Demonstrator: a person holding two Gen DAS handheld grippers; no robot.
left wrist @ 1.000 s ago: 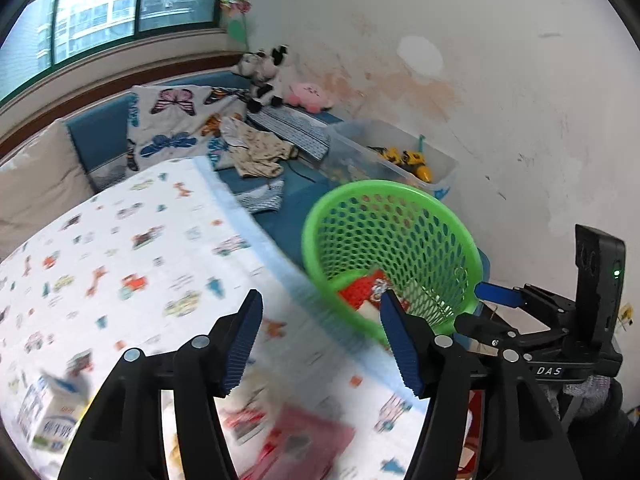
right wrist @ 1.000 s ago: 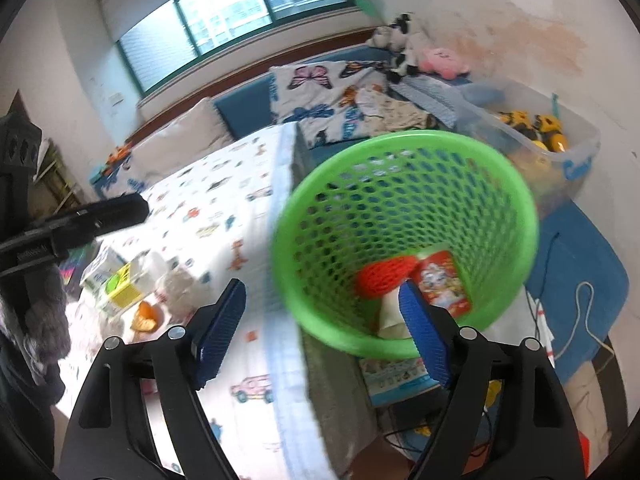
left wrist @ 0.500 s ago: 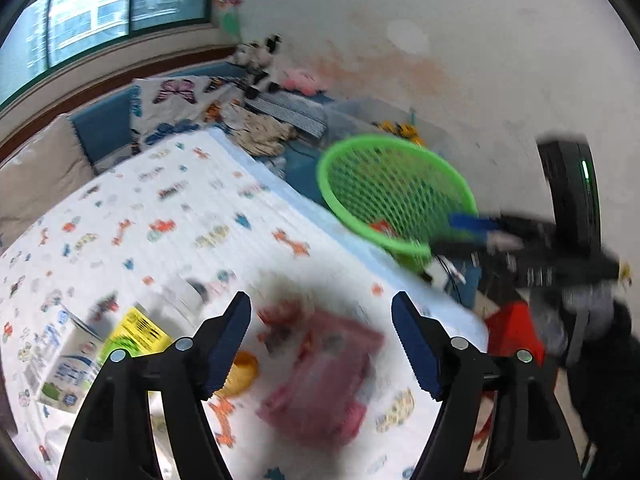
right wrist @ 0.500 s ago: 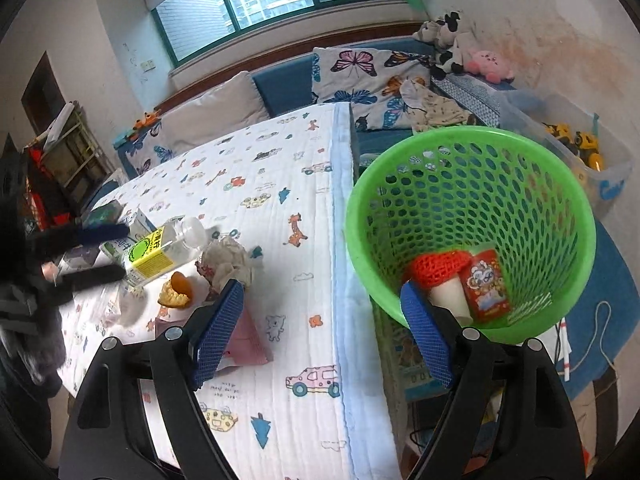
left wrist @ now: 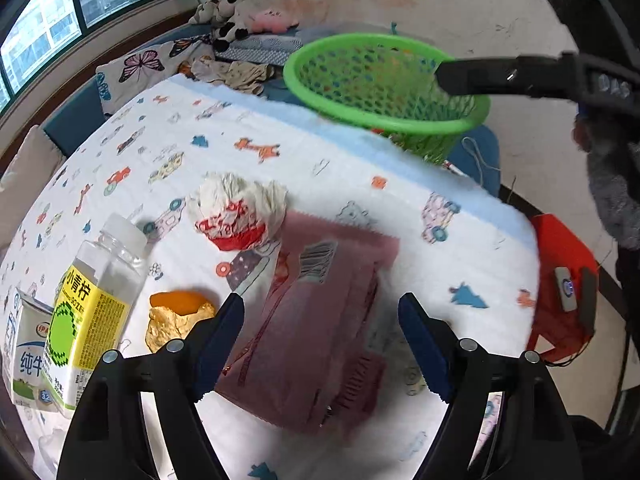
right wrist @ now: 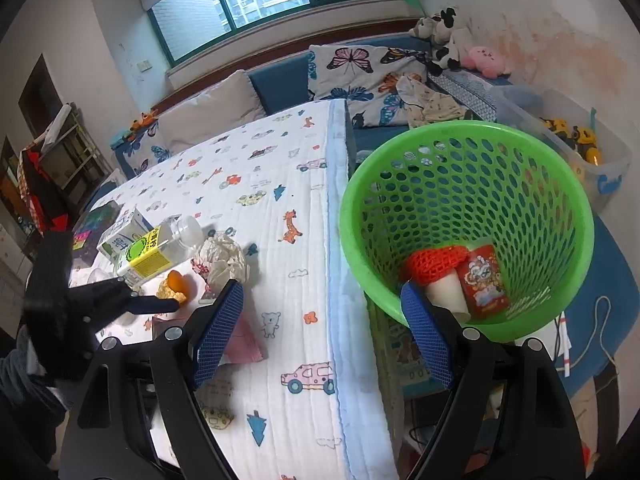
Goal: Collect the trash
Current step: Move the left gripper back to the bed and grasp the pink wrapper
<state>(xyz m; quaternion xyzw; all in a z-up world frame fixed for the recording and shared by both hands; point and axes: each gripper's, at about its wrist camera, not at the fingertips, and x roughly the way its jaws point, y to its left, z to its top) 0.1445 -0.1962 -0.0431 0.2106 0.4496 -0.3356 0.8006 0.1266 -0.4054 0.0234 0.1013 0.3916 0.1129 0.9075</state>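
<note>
Left gripper (left wrist: 320,312): fingers apart, just widened further, nothing clamped. They hang over a flat dark-pink packet (left wrist: 316,320) lying on the worktop (left wrist: 472,248), which wears a white quilted cover printed with cars and animals.

Beside the left finger: orange peel (left wrist: 178,314). Beyond it, a clear plastic bottle (left wrist: 94,292) with a yellow label, lying on its side; a milk carton (left wrist: 26,344) touches its far side. Just past the packet's far edge: crumpled white paper with red print (left wrist: 236,216).

Right gripper (right wrist: 322,304): fingers apart, empty, hanging above the worktop's edge.

Green mesh basket (right wrist: 468,216): just off that edge, tilted toward the camera. Contents: red net (right wrist: 434,262), white paper cup (right wrist: 448,294), red printed packet (right wrist: 484,280).

Farther off: blue couch (right wrist: 280,80) with butterfly cushions, plush toys (right wrist: 444,38), clear toy bin (right wrist: 580,140).
</note>
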